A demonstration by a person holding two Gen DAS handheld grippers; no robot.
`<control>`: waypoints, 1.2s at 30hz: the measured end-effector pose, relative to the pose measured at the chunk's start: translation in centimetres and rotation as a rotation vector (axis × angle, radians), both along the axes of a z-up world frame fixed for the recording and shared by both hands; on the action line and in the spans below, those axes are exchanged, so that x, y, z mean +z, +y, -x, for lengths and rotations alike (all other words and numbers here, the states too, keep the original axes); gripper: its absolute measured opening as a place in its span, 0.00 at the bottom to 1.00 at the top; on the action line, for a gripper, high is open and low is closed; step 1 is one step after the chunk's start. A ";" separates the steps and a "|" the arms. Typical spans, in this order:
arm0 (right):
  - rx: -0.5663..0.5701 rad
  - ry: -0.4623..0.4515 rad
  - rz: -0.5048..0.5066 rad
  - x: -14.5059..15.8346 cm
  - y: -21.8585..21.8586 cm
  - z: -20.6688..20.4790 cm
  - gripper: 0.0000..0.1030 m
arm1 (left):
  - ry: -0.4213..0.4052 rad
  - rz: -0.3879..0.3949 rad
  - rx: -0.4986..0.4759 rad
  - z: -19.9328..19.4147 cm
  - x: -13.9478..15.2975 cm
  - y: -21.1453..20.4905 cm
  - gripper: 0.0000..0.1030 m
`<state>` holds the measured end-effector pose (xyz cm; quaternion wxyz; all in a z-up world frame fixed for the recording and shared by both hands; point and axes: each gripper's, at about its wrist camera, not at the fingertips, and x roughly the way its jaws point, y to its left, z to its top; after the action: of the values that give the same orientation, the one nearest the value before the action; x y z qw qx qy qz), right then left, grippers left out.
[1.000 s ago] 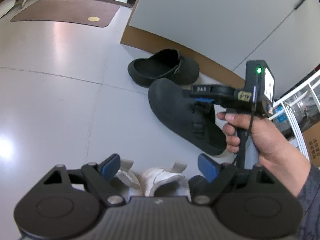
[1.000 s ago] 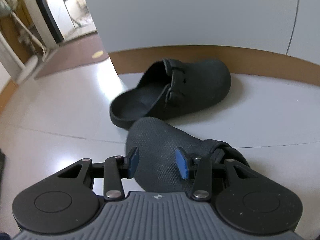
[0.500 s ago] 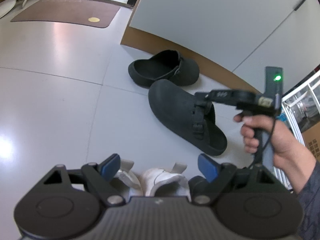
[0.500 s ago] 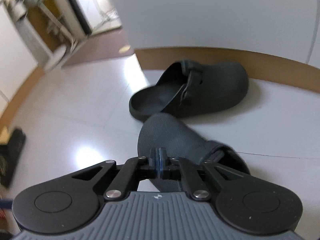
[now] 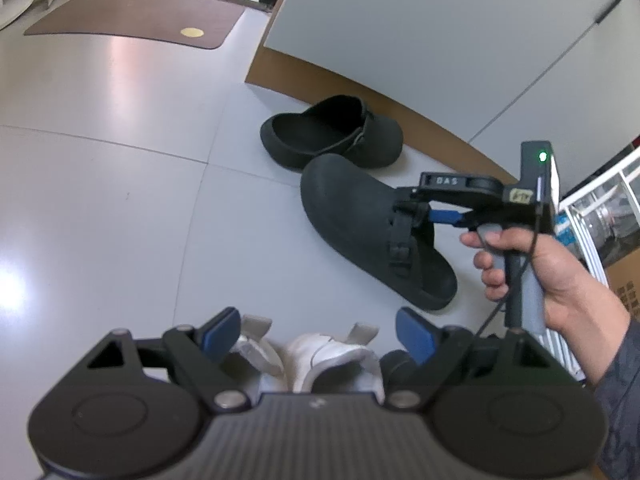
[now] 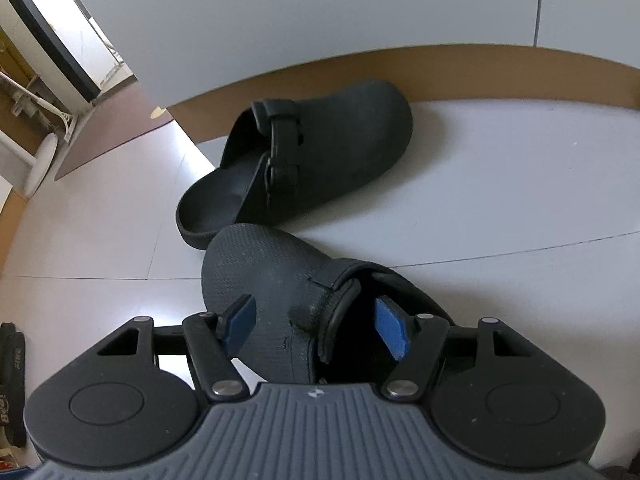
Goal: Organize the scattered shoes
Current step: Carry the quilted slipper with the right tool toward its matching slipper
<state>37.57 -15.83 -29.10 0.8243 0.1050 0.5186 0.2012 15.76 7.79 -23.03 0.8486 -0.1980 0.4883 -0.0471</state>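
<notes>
Right gripper (image 6: 316, 326) fingers just reopened, now straddling near black clog's (image 6: 264, 276) strap edge, unclamped; next: close, lift beside far clog (image 6: 320, 148). Left gripper (image 5: 316, 334) wide, empty.

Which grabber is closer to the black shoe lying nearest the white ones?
The right gripper: its jaws straddle the near black clog's strap edge. The left gripper hangs back over the white shoes.

2 blk clogs (image 5: 332, 136) (image 5: 372, 228), 2 white shoes (image 5: 336, 360) (image 5: 256, 350).

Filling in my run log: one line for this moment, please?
right gripper: jaws just opening, straddling near black clog | left gripper: open over white shoes
</notes>
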 end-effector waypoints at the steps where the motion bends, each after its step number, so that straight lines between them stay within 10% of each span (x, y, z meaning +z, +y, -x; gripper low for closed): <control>1: 0.008 -0.007 0.008 -0.1 0.3 0.0 0.65 | -0.001 0.000 -0.001 0.0 0.0 0.0 0.84; 13: 0.081 -0.171 0.178 -0.2 2.6 1.2 0.47 | -0.005 0.026 0.026 0.1 0.3 0.8 0.84; 36: 0.672 -0.370 0.439 2.1 6.6 4.5 0.46 | 0.010 0.025 -0.006 0.1 -0.2 -0.3 0.84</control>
<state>33.08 -9.26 -26.99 0.7949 -0.2849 0.3981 0.3584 15.66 7.49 -23.20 0.8434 -0.2071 0.4927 -0.0548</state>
